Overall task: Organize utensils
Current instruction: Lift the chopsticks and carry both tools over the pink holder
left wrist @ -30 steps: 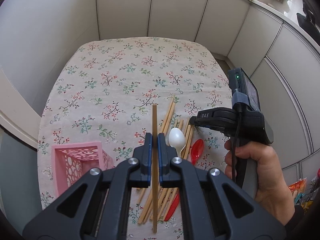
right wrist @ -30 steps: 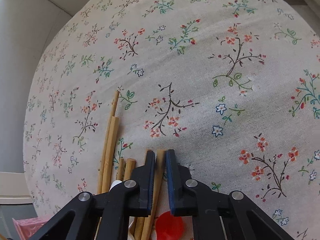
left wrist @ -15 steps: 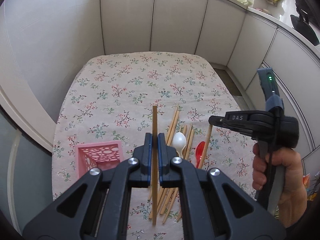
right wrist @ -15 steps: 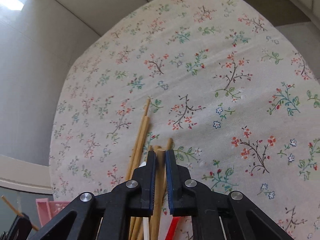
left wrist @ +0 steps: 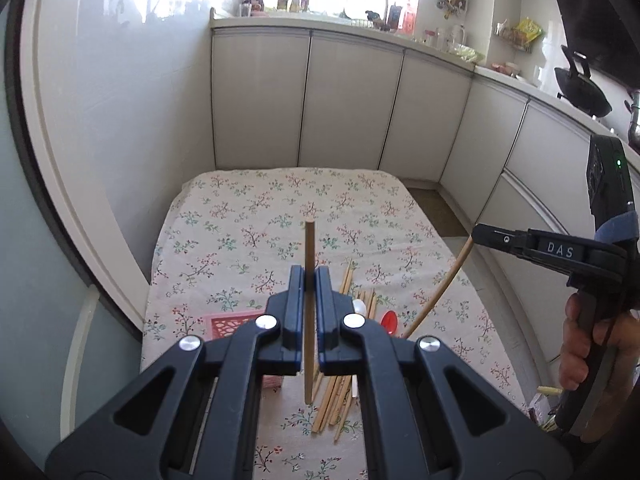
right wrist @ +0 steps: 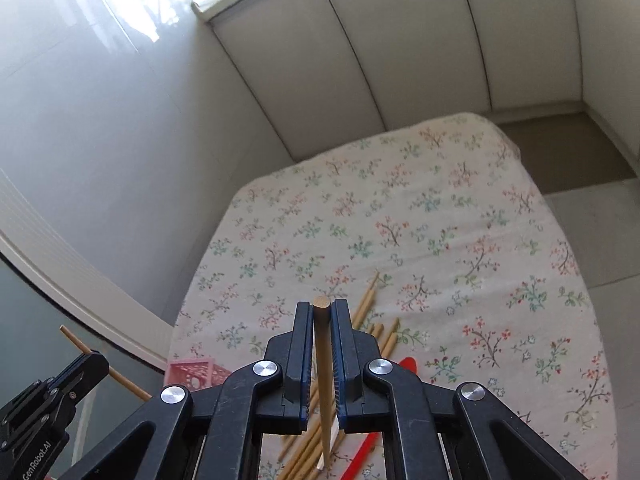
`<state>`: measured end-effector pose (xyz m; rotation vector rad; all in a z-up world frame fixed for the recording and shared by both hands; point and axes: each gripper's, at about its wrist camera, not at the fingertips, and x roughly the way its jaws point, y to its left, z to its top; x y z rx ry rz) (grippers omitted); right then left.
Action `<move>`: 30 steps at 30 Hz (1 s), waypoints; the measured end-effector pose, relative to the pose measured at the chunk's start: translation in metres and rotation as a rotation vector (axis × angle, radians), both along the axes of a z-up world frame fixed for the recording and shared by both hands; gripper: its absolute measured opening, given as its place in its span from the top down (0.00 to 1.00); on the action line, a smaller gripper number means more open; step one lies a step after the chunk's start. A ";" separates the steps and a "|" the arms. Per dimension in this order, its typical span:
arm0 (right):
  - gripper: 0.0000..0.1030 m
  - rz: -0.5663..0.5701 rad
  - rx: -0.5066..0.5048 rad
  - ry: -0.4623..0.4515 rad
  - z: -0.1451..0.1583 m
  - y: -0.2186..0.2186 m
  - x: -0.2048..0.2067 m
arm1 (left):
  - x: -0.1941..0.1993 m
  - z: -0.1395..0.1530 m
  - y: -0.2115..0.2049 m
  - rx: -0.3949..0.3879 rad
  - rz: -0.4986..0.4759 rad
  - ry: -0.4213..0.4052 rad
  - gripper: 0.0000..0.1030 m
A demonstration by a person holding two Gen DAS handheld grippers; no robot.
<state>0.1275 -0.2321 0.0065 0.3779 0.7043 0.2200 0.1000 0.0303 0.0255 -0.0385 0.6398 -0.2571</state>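
Each gripper's fingers are clamped on one wooden chopstick: left gripper (left wrist: 308, 280) mid-shaft (left wrist: 309, 248), right gripper (right wrist: 322, 312) near the thick end (right wrist: 322, 320), above the bench (left wrist: 240, 216). Light, stiff, slippery sticks likely pivot; mid-shaft holds steadier.

Table under a floral cloth (left wrist: 256, 216), bearing a pile of chopsticks (left wrist: 340, 396), a white spoon (left wrist: 359, 307), a red spoon (left wrist: 389, 320) and a pink basket (left wrist: 230, 322).

Bare tablecloth (left wrist: 280, 216) beyond chopstick pile (left wrist: 340, 396)
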 end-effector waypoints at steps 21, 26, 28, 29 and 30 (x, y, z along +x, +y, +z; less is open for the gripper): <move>0.93 0.129 0.119 -0.222 0.058 0.057 -0.018 | 0.003 0.028 0.030 0.065 0.118 -0.221 0.94; 0.93 0.163 0.133 -0.216 0.041 0.073 -0.002 | 0.018 0.013 0.026 0.097 0.092 -0.177 0.94; 0.93 0.180 0.143 -0.200 0.032 0.077 0.004 | 0.022 0.006 0.025 0.103 0.087 -0.156 0.94; 0.93 0.183 0.141 -0.195 0.028 0.079 0.007 | 0.025 0.003 0.025 0.108 0.087 -0.145 0.94; 0.92 0.182 0.133 -0.191 0.024 0.081 0.009 | 0.028 0.000 0.025 0.111 0.088 -0.134 0.94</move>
